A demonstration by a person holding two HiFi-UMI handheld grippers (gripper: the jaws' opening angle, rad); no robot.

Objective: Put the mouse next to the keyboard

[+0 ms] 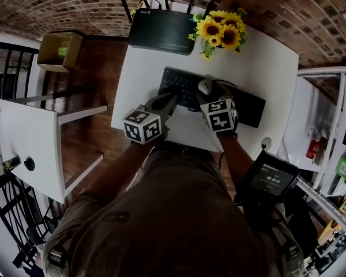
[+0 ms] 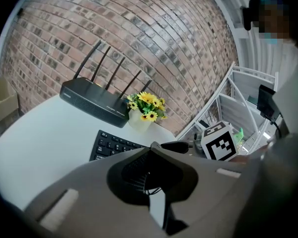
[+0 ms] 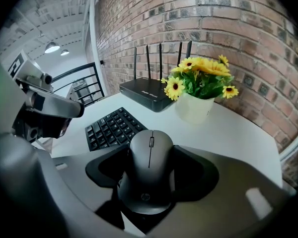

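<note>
Matt plastic mouse (image 3: 149,167), smooth table (image 3: 238,133), rough brick wall (image 3: 268,29).

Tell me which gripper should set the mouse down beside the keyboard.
Right. The right gripper has the mouse between its jaws, close to the keyboard. The left gripper is shut with nothing in it, so it would have to take the mouse over first.

Things at the back of the white counter (image 1: 265,68)
A black router (image 1: 161,30) sits beside potted sunflowers (image 1: 221,32), near the brick wall (image 1: 75,4).
</note>
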